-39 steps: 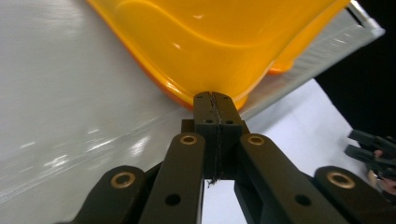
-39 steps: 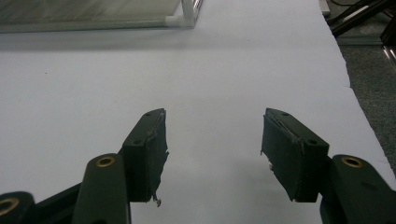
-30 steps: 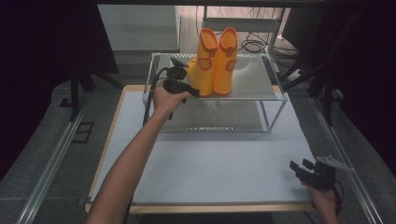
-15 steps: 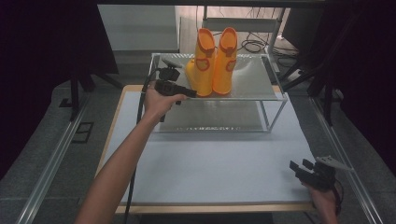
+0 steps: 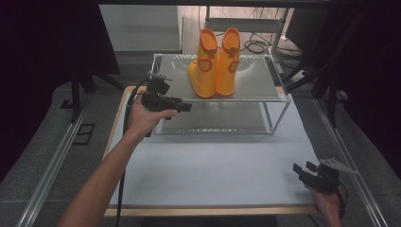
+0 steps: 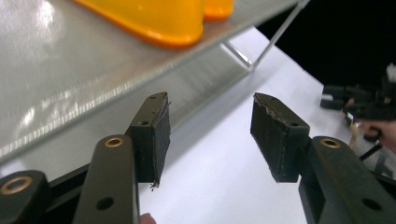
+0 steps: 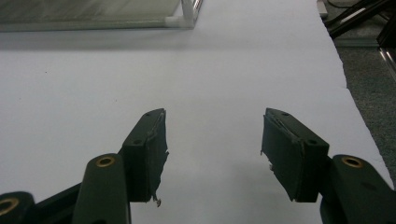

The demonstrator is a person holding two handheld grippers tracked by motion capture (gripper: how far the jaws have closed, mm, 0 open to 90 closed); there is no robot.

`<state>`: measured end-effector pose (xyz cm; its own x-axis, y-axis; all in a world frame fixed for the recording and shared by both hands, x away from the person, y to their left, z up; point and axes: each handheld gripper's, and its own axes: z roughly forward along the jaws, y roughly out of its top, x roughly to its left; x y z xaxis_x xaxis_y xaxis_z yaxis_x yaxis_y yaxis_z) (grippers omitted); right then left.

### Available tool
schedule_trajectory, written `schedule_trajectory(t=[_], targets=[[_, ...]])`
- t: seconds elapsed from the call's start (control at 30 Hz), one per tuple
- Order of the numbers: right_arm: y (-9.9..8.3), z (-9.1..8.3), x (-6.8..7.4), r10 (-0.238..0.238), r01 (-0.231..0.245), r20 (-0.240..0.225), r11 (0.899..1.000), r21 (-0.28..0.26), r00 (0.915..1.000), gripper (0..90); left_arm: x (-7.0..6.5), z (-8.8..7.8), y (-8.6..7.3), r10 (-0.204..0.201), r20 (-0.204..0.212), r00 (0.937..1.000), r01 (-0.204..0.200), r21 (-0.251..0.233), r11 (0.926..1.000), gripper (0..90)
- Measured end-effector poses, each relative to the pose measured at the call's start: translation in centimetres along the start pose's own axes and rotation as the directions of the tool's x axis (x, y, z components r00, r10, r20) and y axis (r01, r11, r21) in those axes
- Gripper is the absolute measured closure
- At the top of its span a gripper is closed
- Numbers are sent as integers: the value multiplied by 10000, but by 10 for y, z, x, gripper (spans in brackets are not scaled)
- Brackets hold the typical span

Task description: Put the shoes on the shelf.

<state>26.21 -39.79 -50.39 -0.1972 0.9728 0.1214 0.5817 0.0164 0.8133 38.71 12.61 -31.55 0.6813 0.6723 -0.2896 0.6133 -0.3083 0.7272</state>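
boots: 2, orange | shelf: 1 | hand-held grippers: 2, open

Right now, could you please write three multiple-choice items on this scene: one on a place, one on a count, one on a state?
1. Where do the orange boots stand?
A. on the rack's top shelf
B. on the white table top
C. on the floor

2. How many boots are there?
A. one
B. two
C. three

3. How are the left gripper jaws?
A. shut on a boot
B. shut on nothing
C. open, with nothing between them

Answers: 1 A, both soles rest on the shiny upper shelf; 2 B, a pair stands side by side; 3 C, the pads stand apart over bare table, having just been opening.
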Motion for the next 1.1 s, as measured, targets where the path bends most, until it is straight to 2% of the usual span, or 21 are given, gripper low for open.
schedule_trajectory(t=[0.17, 0.2, 0.27, 0.33, 0.37, 0.4, 0.47, 0.67, 0.9, 1.1], targets=[[1, -2, 0, 5, -5, -8, 10000, -39, 10000, 395, 0, -4, -24, 79, 280, 9996, -81, 66, 9999, 477], [1, -2, 0, -24, 24, 26, 10000, -60, 10000, 396, 1, -6, -33, 69, 421, 9991, -71, 30, 10000, 477], [1, -2, 0, -23, 23, 11, 10000, -29, 10000, 395, 1, -7, -37, 67, 435, 9990, -68, 7, 10000, 477], [1, -2, 0, -18, 18, 17, 10000, -34, 10000, 395, 1, -9, -47, 223, 281, 9994, -225, 68, 9997, 477], [0, -1, -1, -20, 20, 30, 10000, -26, 10000, 395, 0, -10, -57, 430, -82, 9990, -428, 144, 9990, 477], [0, -1, -1, -20, 20, 30, 10000, -26, 10000, 395, 0, -10, -57, 430, -82, 9990, -428, 144, 9990, 477], [0, -1, -1, -27, 27, 39, 10000, -6, 10000, 395, 1, -9, -70, 350, -2, 9994, -350, 183, 9992, 477], [0, -1, 0, -30, 31, 20, 10000, -25, 10000, 395, 6, -3, -106, 266, -194, 9995, -256, 506, 9984, 479], [0, 1, 2, -94, 94, 3, 10000, 3, 10000, 394, 10, -3, -110, 151, -164, 9998, -143, 479, 9988, 478], [2, 1, 4, -129, 129, -54, 9999, -82, 9999, 387, 11, -3, -112, -53, -54, 10000, 54, 173, 9998, 465]])
